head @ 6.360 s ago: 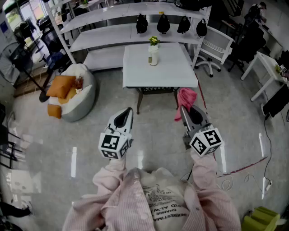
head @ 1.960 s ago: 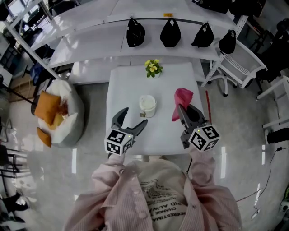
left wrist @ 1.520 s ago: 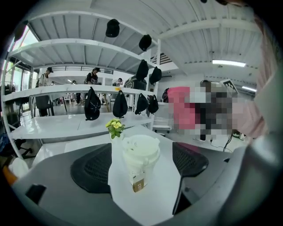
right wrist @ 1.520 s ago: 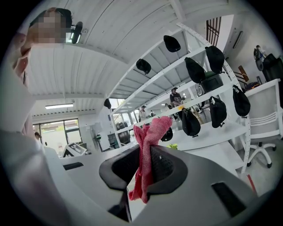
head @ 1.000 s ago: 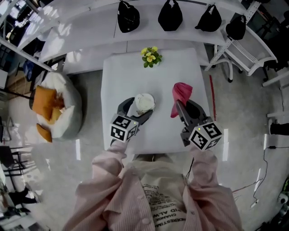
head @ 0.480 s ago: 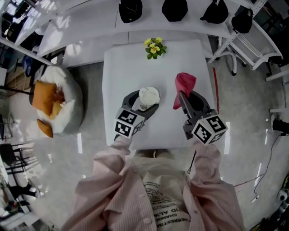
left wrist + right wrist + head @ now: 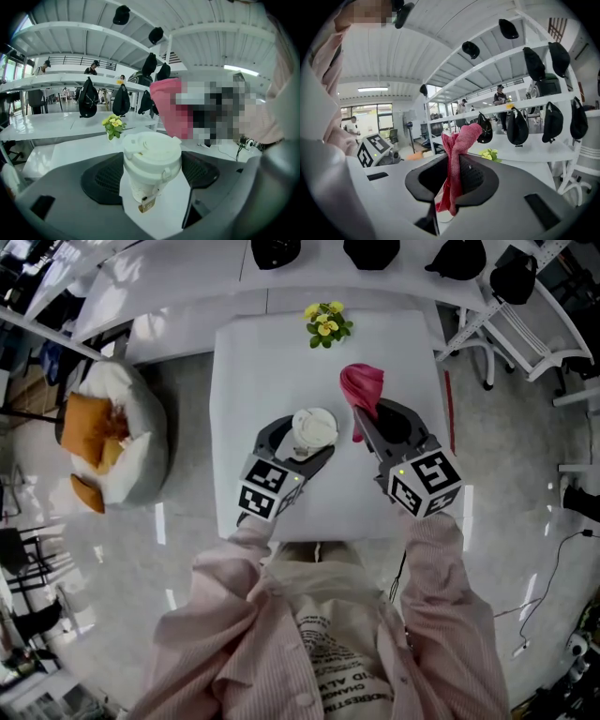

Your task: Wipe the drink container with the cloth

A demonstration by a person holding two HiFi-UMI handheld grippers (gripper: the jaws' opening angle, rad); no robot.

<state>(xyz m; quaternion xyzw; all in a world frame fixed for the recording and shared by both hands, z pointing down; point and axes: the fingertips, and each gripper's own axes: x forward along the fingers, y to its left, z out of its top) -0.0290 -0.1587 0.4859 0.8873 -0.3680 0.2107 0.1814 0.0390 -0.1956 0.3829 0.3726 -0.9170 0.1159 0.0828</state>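
The white drink container stands upright on the white tabletop, towards the near edge. The left gripper has its jaws spread apart, one on each side of the container (whether the pads actually touch its lid cannot be told). Just to its right, the right gripper is clamped on the pink cloth, which rises bunched above the jaws, near the container but apart from it. A small pot of yellow flowers sits at the tabletop's far edge.
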